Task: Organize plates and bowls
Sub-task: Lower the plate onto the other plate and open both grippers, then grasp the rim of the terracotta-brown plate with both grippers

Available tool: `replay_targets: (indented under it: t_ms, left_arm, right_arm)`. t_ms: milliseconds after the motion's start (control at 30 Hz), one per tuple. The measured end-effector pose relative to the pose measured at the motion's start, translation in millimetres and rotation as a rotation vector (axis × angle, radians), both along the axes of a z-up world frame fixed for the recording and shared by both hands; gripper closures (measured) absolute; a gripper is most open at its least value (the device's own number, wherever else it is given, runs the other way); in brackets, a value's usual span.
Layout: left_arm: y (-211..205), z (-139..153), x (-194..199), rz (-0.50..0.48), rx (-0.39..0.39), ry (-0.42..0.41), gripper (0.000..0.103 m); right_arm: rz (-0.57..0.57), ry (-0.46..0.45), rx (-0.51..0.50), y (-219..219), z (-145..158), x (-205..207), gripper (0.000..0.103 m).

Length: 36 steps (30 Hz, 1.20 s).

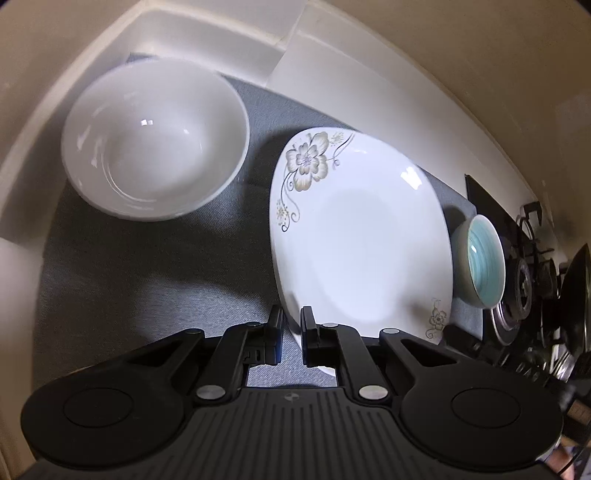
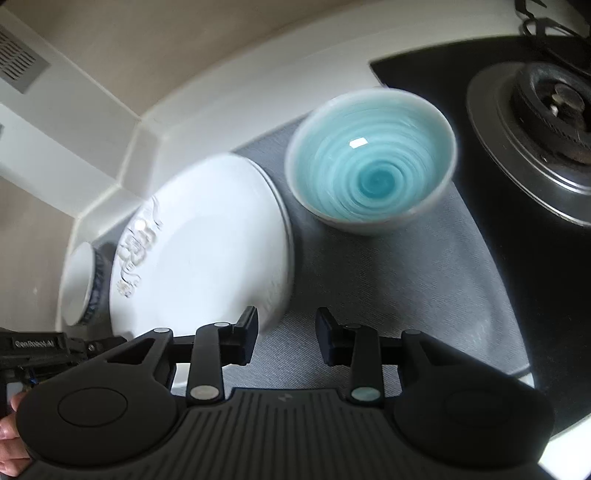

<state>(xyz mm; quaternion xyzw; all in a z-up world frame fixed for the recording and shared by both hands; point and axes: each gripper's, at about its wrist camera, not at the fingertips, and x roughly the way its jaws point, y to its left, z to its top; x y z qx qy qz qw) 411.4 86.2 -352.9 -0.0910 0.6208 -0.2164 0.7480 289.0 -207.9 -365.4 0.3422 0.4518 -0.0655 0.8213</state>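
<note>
A white plate with a flower pattern [image 1: 354,236] lies over the grey mat [image 1: 147,280] and looks tilted. My left gripper [image 1: 291,325] is shut on its near rim. Left of it on the mat stands a large white bowl [image 1: 155,140]. A small bowl with a turquoise swirl inside [image 1: 480,262] sits just beyond the plate's right edge. In the right wrist view that turquoise bowl [image 2: 373,170] is ahead of my right gripper [image 2: 288,328], which is open over the mat [image 2: 388,295] with nothing between its fingers. The plate [image 2: 207,251] lies beside its left finger.
A gas burner [image 2: 546,107] on a black hob borders the mat on the right. White counter walls and a corner ledge [image 1: 207,33] close in the back and left. The left gripper's housing [image 2: 37,345] and a person's hand [image 2: 9,432] show at the right wrist view's left edge.
</note>
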Motion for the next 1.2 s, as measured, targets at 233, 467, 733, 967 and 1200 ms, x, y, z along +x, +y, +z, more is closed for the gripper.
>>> replay_targets:
  t_ms: [233, 467, 733, 967, 1200]
  left_arm:
    - [-2, -4, -6, -0.036, -0.012, -0.007, 0.091]
    - [-2, -11, 7, -0.032, -0.033, 0.017, 0.092]
    - [-1, 17, 6, -0.131, -0.174, -0.022, 0.093]
    - [1, 3, -6, -0.115, -0.098, 0.036, 0.093]
    - [7, 8, -43, -0.104, -0.054, 0.022, 0.069]
  right_arm:
    - [-0.023, 0.067, -0.009, -13, -17, 14, 0.024]
    - [0.007, 0.045, 0.031, -6, -22, 11, 0.059]
    - [0.02, 0.037, 0.042, 12, -11, 7, 0.086]
    - [0.044, 0.027, 0.021, 18, -7, 4, 0.087]
    - [0.154, 0.026, -0.005, 53, 0, -38, 0.082]
